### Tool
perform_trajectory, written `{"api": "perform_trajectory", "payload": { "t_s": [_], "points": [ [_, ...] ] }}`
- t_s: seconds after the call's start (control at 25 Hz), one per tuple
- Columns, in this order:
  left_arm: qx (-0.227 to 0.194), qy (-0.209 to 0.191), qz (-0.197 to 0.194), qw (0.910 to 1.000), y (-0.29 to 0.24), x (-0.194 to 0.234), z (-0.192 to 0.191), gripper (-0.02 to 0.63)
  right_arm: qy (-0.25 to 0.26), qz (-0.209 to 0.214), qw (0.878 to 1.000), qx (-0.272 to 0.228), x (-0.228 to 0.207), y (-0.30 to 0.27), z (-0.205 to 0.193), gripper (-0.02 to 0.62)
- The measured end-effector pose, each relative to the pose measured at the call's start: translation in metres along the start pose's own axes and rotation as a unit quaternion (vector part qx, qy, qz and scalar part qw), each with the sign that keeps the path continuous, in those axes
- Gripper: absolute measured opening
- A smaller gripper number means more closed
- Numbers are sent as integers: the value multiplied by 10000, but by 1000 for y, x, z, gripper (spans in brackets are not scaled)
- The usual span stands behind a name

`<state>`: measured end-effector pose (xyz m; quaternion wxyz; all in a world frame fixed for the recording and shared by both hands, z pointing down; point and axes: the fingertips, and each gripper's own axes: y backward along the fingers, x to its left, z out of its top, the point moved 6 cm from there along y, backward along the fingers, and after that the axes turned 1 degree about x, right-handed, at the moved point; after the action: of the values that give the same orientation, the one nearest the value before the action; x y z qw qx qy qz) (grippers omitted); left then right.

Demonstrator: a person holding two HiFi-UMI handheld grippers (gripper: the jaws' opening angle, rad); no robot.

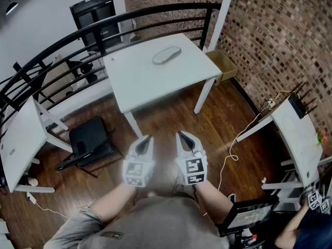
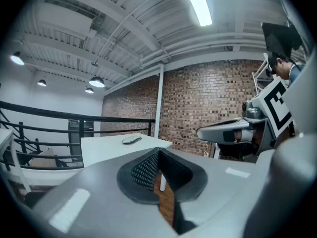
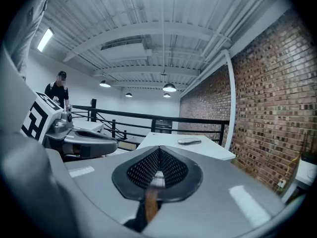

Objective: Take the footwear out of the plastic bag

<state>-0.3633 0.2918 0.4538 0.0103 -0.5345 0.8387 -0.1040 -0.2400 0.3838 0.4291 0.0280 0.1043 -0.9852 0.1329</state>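
A plastic bag with pale footwear inside lies flat on the white table, towards its far side. It also shows small and distant as the bag in the left gripper view and the bag in the right gripper view. My left gripper and right gripper are held side by side above the wooden floor, well short of the table. Both are shut with nothing between the jaws. In their own views the left gripper and right gripper point roughly level towards the table.
A black railing runs behind the table. A black folding chair lies on the floor to the left, beside another white table. A brick wall, a cardboard box and a white desk are on the right. A person stands far left.
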Motion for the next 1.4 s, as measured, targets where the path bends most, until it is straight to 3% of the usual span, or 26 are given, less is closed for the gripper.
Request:
{"api": "perform_trajectory", "payload": {
  "t_s": [0.48,0.76,1.08,1.4],
  "points": [
    [-108,43,700,9975,-117,-31,20,0,37,440,9990,19,-131,-53,-7,15],
    [-48,117,855,9963,-161,-32,24,0,-33,612,9981,57,-168,-86,-7,15],
    [75,321,843,9959,-231,6,41,0,-9,655,9978,120,-198,-162,3,14],
    [-16,237,663,9975,-305,83,48,0,97,395,9987,303,-216,-250,21,15]
  ]
}}
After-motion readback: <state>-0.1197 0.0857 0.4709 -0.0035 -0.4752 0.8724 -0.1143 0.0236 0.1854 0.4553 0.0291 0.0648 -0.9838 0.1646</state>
